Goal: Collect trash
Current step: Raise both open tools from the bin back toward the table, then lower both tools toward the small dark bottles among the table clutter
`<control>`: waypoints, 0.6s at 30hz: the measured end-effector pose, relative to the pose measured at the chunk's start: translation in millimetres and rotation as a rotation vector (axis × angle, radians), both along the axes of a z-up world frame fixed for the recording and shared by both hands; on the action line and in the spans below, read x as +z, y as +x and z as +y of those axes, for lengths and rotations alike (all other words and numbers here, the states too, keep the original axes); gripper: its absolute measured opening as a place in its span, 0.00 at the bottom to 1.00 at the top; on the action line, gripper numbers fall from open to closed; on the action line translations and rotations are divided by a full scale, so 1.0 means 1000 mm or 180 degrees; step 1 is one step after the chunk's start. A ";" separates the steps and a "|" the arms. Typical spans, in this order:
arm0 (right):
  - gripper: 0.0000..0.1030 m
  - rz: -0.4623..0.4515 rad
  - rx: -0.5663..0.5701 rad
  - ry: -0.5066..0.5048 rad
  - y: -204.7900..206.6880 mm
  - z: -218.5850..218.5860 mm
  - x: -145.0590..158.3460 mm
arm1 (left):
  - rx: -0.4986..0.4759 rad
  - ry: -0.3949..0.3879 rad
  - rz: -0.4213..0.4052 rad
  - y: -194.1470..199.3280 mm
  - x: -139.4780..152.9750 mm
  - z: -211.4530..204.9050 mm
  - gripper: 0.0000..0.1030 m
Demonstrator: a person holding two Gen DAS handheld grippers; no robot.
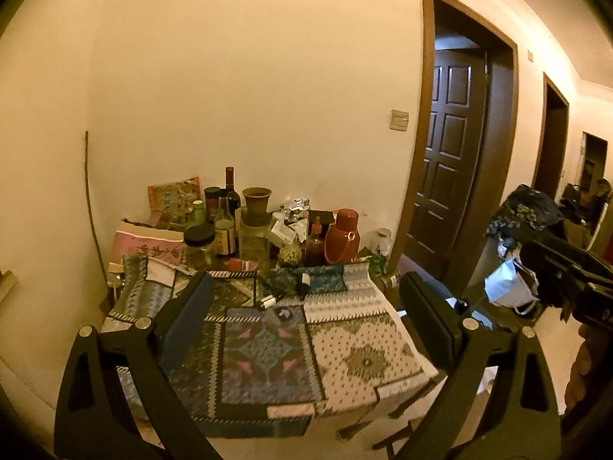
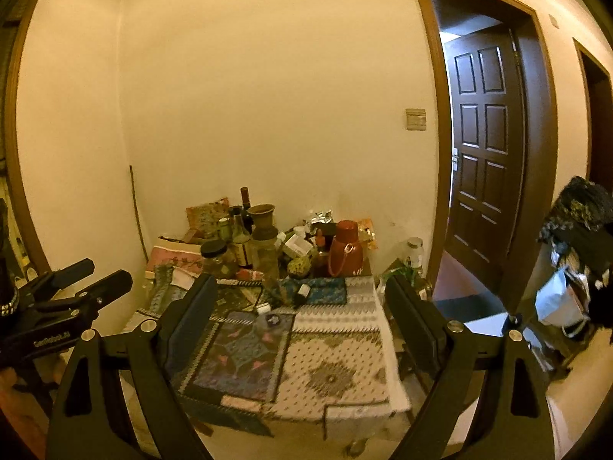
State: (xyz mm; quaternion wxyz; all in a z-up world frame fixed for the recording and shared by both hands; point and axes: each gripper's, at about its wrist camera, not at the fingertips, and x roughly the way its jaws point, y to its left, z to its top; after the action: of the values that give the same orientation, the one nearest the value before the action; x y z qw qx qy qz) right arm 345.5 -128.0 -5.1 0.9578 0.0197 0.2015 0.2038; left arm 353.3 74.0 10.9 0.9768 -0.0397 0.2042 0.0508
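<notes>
A table with a patchwork cloth (image 1: pixel 360 360) (image 2: pixel 337 368) stands ahead against the wall. Small loose bits lie mid-table: a white tube-like scrap (image 1: pixel 268 301) (image 2: pixel 263 308), a small round dark lid (image 1: pixel 282 313) (image 2: pixel 272 320) and a small white-capped vial (image 1: pixel 305 279) (image 2: pixel 304 289). Crumpled foil (image 1: pixel 295 207) (image 2: pixel 321 216) lies among the bottles at the back. My left gripper (image 1: pixel 306 299) is open and empty above the table's near part. My right gripper (image 2: pixel 299 299) is open and empty too; it also shows in the left wrist view (image 1: pixel 536 257).
Bottles, jars, a clay pot (image 1: pixel 256 201) and a red flask (image 1: pixel 342 237) crowd the table's back. A bin with a dark bag (image 1: pixel 525 214) (image 2: pixel 578 211) and a white bag (image 1: pixel 505 287) stand on the right. A doorway with a brown door (image 1: pixel 452 153) is behind.
</notes>
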 end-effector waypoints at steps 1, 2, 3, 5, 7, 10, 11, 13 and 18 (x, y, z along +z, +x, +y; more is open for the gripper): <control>0.85 0.0004 0.0009 -0.0022 0.009 -0.003 0.000 | 0.0020 0.0005 0.0007 0.006 0.000 -0.003 0.94; 0.85 0.0016 0.0027 -0.0035 0.018 -0.007 0.000 | 0.0063 0.0013 0.0020 0.018 -0.002 -0.009 0.94; 0.85 0.0030 0.0060 -0.0033 0.027 -0.010 -0.001 | 0.0082 0.0014 0.0021 0.022 -0.002 -0.011 0.94; 0.85 0.0052 0.0118 -0.0019 0.040 -0.015 -0.004 | 0.0132 0.0024 0.0035 0.037 -0.005 -0.019 0.94; 0.85 0.0092 0.0158 -0.0031 0.054 -0.018 -0.008 | 0.0177 0.0042 0.0069 0.049 -0.009 -0.023 0.94; 0.85 0.0184 0.0185 -0.0036 0.074 -0.018 -0.015 | 0.0236 0.0052 0.0175 0.072 -0.018 -0.024 0.94; 0.85 0.0219 0.0199 -0.0026 0.081 -0.018 -0.018 | 0.0257 0.0048 0.0200 0.078 -0.020 -0.022 0.94; 0.85 0.0290 0.0215 -0.0013 0.094 -0.016 -0.023 | 0.0278 0.0034 0.0236 0.090 -0.026 -0.019 0.94; 0.85 0.0424 0.0168 -0.0079 0.123 -0.002 -0.039 | 0.0306 0.0002 0.0368 0.125 -0.047 0.004 0.94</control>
State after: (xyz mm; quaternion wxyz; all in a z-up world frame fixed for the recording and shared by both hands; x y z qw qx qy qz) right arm 468.8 -130.2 -44.0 0.9368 0.0160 0.2677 0.2247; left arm 478.4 77.9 -36.5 0.9598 -0.0462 0.2580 0.1000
